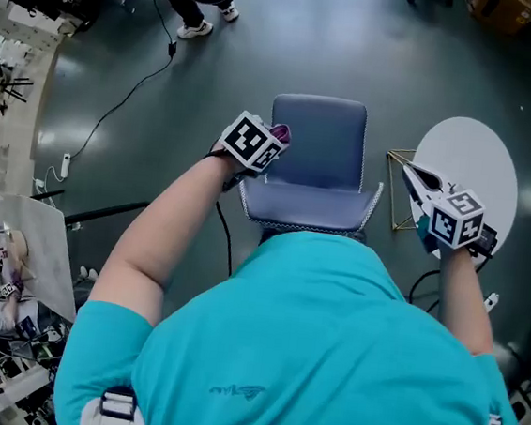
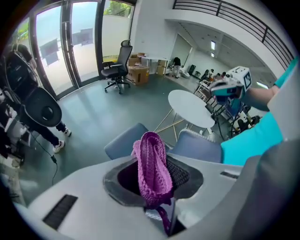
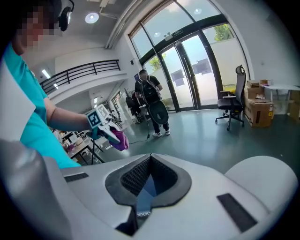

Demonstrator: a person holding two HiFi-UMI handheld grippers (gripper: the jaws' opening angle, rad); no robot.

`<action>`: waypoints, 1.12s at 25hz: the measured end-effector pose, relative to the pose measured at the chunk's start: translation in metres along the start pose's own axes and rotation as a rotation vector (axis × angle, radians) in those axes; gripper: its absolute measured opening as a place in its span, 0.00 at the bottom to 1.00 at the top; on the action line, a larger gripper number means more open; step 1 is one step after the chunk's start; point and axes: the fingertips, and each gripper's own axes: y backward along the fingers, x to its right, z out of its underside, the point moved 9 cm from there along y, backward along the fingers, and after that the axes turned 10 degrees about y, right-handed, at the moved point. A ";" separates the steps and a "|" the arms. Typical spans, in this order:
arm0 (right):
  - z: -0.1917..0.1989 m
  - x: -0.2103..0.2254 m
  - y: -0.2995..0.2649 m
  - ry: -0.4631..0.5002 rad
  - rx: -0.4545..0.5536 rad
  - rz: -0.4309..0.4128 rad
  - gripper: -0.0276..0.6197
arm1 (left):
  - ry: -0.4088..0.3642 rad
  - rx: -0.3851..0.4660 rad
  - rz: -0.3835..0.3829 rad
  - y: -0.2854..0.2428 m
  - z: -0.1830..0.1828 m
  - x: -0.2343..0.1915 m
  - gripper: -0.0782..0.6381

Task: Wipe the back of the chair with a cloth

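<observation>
Chair (image 1: 318, 146) legs and lower back under the person's teal shirt (image 1: 307, 353); cloth (image 2: 151, 164) tail between jaws.

**Cloth** (image 2: 151, 150): purple yarn in a coarse ribbed knit, matt.
**Chair** (image 1: 319, 151): blue-grey woven upholstery, matt, with a pale stitched edge along the backrest.
**Round table** (image 1: 483, 164), right of the chair: white top, smooth, low sheen. Its legs (image 1: 393, 187) are thin brass-coloured metal rod.
**Floor** (image 1: 293, 40) around the chair: dark grey-green, smooth, faintly glossy.
**Left gripper** (image 2: 152, 171) and **right gripper** (image 3: 149, 164): shells of pale grey plastic, smooth and matt. The pads (image 3: 133, 177) are black, finely ridged and rubber-like.
</observation>
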 end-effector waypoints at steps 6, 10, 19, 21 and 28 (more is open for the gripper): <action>-0.028 -0.022 -0.058 -0.030 -0.033 0.019 0.04 | -0.143 -0.137 0.011 -0.045 0.058 -0.063 0.26; -0.033 -0.018 -0.083 0.011 -0.066 -0.033 0.04 | -0.257 -0.292 0.032 -0.088 0.081 -0.068 0.26; 0.017 0.027 -0.087 -0.027 -0.088 -0.099 0.04 | -0.357 -0.713 -0.020 -0.149 0.135 -0.072 0.26; 0.029 0.037 -0.084 -0.049 -0.078 -0.089 0.04 | -0.354 -0.761 -0.018 -0.157 0.135 -0.069 0.26; 0.043 0.053 -0.080 -0.099 -0.054 -0.078 0.04 | -0.358 -0.843 -0.013 -0.171 0.132 -0.052 0.26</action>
